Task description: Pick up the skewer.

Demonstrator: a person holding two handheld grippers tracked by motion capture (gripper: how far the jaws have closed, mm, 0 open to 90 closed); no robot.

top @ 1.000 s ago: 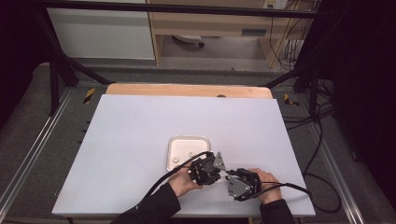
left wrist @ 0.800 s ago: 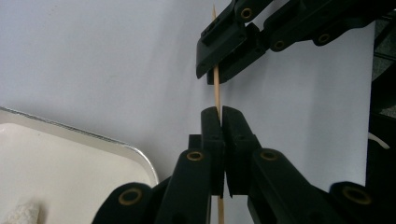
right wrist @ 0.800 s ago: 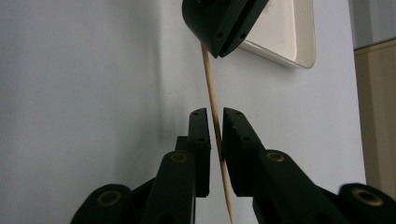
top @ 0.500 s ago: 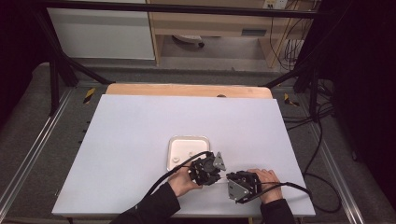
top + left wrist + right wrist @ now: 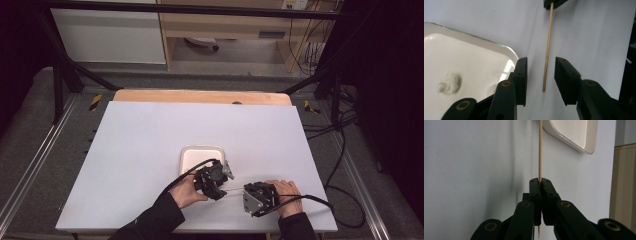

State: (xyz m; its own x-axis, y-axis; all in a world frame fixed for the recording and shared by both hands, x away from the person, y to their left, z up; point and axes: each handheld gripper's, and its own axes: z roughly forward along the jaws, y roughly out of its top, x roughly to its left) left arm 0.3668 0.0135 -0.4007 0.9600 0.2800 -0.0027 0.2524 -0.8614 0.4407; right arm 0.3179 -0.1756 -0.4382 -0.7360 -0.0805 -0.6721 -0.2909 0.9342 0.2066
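Pale grey, the bench (image 5: 150, 150) lies bare to the left and behind the white tray (image 5: 200, 156), with the near edge just below both hands, and the left gripper (image 5: 214, 181) sits at the tray's near right corner, its fingers (image 5: 522, 75) having just opened and now spread around the free end of the wooden stick (image 5: 547, 55) without touching it. The left gripper view shows a white lump (image 5: 448, 83) lying in the tray, while the right gripper view shows the right gripper (image 5: 540, 182), near the front edge in the high view, pinching the stick's other end tightly.
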